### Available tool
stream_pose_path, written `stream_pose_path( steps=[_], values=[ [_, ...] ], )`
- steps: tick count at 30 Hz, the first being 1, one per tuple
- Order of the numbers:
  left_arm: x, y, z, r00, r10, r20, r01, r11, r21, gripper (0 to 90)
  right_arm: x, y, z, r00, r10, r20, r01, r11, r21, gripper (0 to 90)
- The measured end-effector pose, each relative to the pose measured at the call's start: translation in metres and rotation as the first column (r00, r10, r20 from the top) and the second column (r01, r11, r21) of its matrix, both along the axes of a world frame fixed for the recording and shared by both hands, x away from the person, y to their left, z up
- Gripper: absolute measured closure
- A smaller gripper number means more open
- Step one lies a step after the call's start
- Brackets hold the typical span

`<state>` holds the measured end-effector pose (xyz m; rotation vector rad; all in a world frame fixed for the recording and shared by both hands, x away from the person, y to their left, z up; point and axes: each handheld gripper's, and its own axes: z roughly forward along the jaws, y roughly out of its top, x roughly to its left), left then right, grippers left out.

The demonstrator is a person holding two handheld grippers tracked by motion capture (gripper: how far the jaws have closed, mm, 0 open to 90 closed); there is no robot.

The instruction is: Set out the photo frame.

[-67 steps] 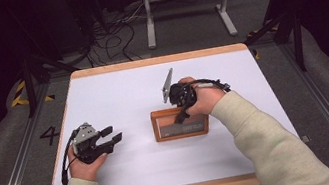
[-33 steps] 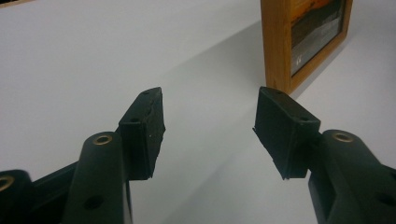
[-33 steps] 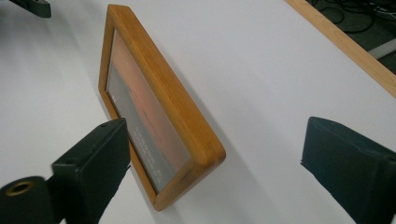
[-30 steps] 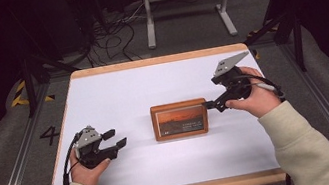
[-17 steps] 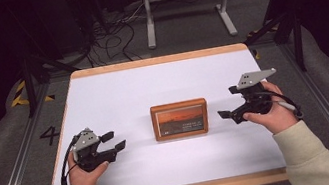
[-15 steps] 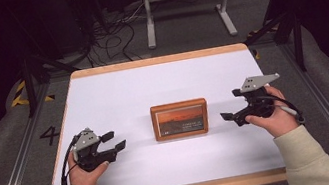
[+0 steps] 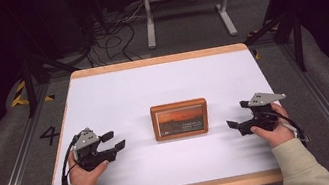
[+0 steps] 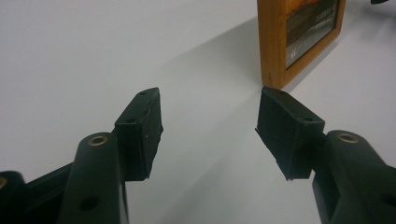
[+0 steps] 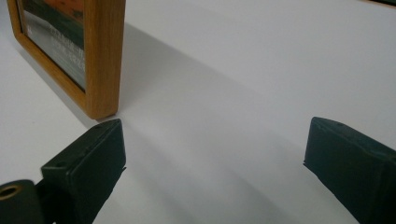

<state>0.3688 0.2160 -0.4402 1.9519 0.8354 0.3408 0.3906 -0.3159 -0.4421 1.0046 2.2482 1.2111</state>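
Frame [image 7: 180,119] between hand-held grippers, untouched

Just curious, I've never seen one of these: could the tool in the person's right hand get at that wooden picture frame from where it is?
Probably yes. The right tool rests beside the picture frame, jaws open and aimed toward it, with bare white table between them and nothing in the way.

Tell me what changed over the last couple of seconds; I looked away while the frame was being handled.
The right gripper let go of the wooden picture frame with the sunset photo, swung out to the right and came down to the white table, its jaws open and empty. The frame now stands free at the table's middle. The left gripper stayed where it was, jaws open.
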Motion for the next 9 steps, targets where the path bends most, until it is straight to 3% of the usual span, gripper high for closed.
stream_pose_path(
  steps=[9],
  values=[
    [0.0008, 0.0008, -0.0015, 0.9999, 0.003, -0.014, -0.003, 1.0000, -0.007, 40.5, 0.0002, 0.0024, 0.0004, 0.9998, -0.007, -0.021, 0.007, 0.9999, 0.015, 4.9]
  ],
)
